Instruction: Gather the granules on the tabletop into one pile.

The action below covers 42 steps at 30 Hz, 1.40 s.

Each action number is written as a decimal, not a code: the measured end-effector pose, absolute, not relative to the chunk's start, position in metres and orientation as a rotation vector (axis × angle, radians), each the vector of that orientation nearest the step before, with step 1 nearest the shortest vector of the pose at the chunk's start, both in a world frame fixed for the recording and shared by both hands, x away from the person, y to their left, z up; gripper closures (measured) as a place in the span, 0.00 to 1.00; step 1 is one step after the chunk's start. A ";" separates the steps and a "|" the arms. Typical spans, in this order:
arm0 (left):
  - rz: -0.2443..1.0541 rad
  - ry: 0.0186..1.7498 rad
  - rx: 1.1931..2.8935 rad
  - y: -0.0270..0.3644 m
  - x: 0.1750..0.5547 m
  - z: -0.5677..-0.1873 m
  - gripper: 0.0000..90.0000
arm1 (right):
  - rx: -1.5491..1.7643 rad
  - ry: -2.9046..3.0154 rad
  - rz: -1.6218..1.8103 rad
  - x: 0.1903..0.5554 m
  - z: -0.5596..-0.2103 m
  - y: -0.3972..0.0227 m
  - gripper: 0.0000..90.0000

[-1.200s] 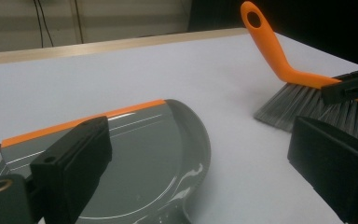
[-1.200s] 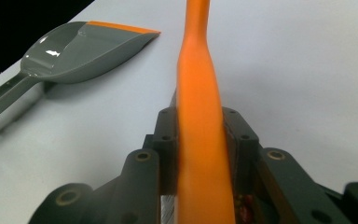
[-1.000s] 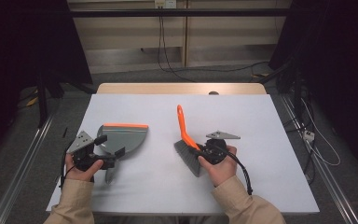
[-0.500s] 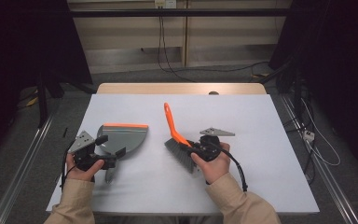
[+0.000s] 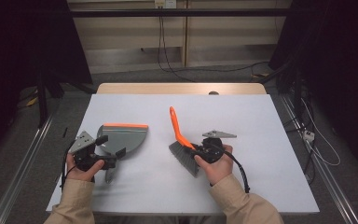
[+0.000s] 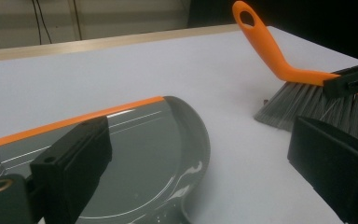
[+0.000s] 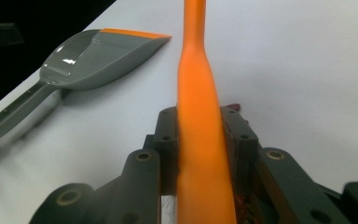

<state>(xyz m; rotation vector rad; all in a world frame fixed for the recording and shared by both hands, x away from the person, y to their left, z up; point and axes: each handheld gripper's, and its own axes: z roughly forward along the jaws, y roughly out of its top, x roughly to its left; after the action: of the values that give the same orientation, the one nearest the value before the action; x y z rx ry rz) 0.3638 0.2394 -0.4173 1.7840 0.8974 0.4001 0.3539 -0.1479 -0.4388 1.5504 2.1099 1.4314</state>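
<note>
My right gripper point(image 7: 200, 140) pinches the brush point(image 5: 182, 142) by its orange handle, grey bristles resting on the bench point(image 5: 261, 121). My left gripper point(image 6: 200, 163) is spread wide over the grey dustpan point(image 5: 123, 137), which lies flat, orange-lipped. The right gripper view shows the dustpan's long handle.

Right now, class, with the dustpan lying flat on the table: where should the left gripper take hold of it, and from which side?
Grip the dustpan by its narrow grey handle, coming from the person's side. The handle points that way and is slim enough to fit between jaws. The left gripper is open over the pan.
</note>
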 end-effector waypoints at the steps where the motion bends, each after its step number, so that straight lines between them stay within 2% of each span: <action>1: 0.401 0.897 1.786 0.239 0.364 -0.417 0.07 | 1.554 2.105 1.429 0.353 -0.439 -0.150 0.79; 12: 0.405 0.894 1.789 0.239 0.363 -0.417 0.07 | 1.556 2.080 1.446 0.350 -0.437 -0.164 0.79; 27: 0.405 0.897 1.783 0.240 0.364 -0.417 0.07 | 1.457 1.981 1.460 0.367 -0.404 -0.189 0.79; 42: 0.402 0.900 1.785 0.240 0.364 -0.417 0.07 | 1.384 1.988 1.198 0.376 -0.425 -0.218 0.79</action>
<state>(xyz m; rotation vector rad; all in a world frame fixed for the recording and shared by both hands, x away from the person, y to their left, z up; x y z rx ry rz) 0.3643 0.2399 -0.4174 1.7851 0.8996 0.4023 0.3761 -0.2183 -0.4255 1.3839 1.9879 1.1982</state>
